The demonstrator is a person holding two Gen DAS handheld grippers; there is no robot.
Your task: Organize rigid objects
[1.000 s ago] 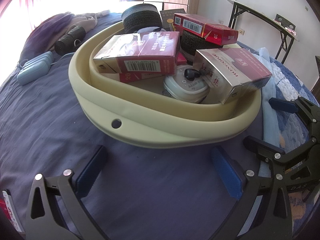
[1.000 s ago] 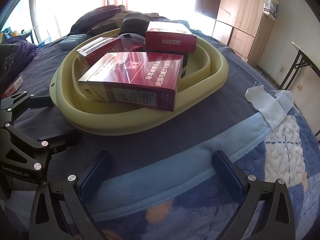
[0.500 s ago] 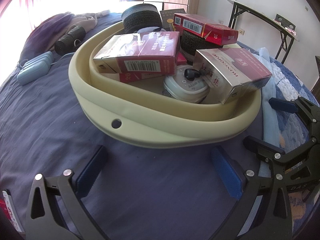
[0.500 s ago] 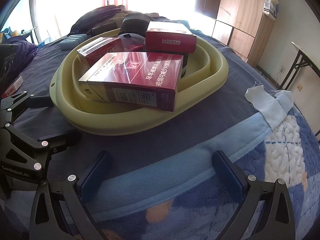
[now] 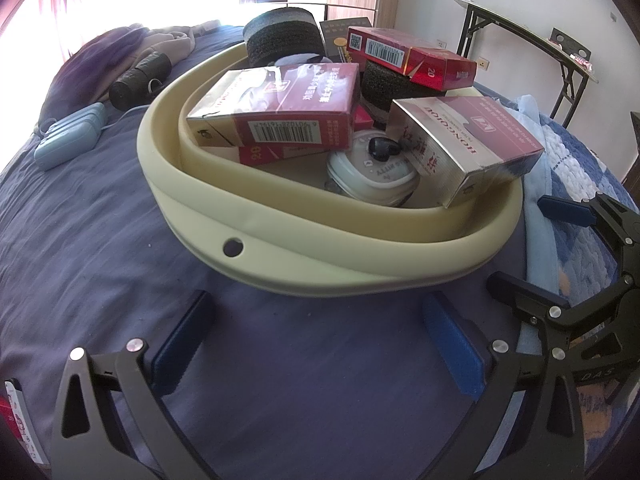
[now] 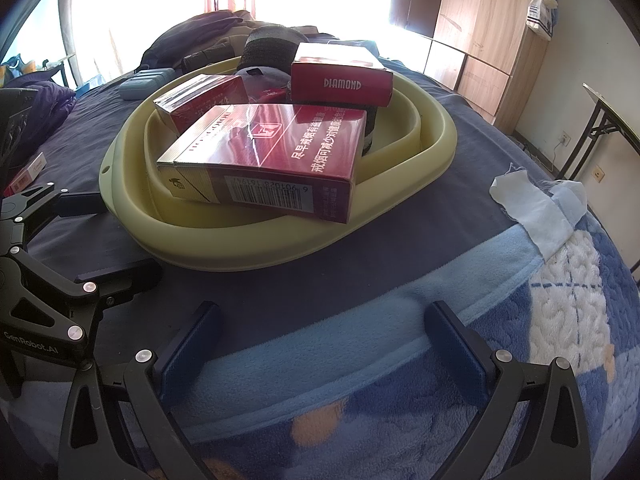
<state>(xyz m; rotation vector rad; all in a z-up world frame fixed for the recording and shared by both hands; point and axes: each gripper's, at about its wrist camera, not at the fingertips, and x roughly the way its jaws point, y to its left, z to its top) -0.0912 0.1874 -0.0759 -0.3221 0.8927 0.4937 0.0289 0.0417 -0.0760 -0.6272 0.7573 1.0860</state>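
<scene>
The shallow soft basin [image 5: 320,268] is pale cream-yellow. The large glossy cardboard box [image 6: 272,160] in it is dark red with a gold end, white characters and a white barcode panel. The smaller cardboard box marked DIAMOND [image 6: 342,84] is deep red with white letters. The round lidded container [image 5: 372,176] is white with a black piece on top. The two round fibre pads [image 5: 284,38] are black, one with a grey band. The bed sheet [image 5: 100,260] is plain dusky purple-blue. The fleece blanket [image 6: 560,340] is blue with a light blue border, white checked squares and orange spots. The padded fingers [image 5: 452,352] are blue on black frames.
</scene>
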